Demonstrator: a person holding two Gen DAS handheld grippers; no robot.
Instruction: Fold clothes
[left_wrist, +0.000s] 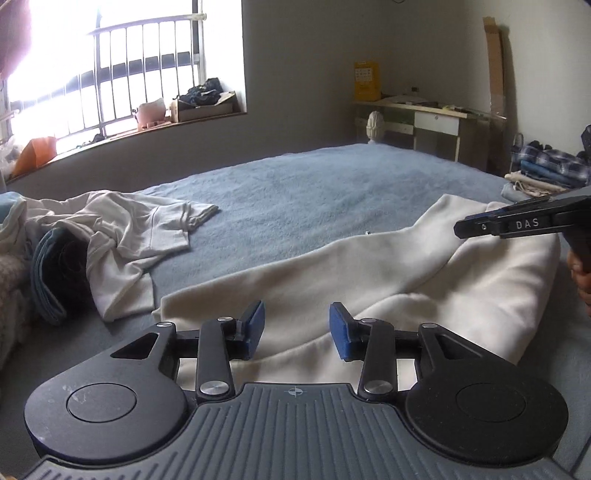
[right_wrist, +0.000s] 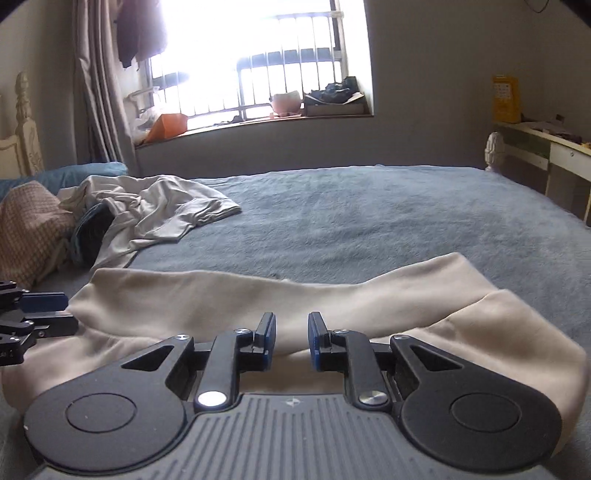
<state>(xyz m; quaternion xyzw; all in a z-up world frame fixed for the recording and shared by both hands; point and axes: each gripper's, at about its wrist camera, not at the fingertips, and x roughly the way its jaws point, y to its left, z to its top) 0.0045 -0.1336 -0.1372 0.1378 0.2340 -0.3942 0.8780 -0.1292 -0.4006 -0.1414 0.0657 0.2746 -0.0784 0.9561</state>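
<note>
The left hand-held gripper (left_wrist: 296, 329) hovered wide open, empty, over the cream garment (left_wrist: 369, 280) lying half-folded on the bed (left_wrist: 295, 192). At three o'clock, the right hand-held gripper (right_wrist: 291, 339) stood narrowly open, empty; both should probably pinch one edge evenly.

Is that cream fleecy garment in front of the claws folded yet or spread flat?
Partly folded: the cream fleecy garment lies doubled over itself in a long band on the blue-grey bedspread, rumpled, not a neat finished fold.

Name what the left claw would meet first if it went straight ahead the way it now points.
Probably the cream garment: it lies directly under and ahead of the open left claw. Beyond it is blue bedspread. Depth is uncertain.
</note>
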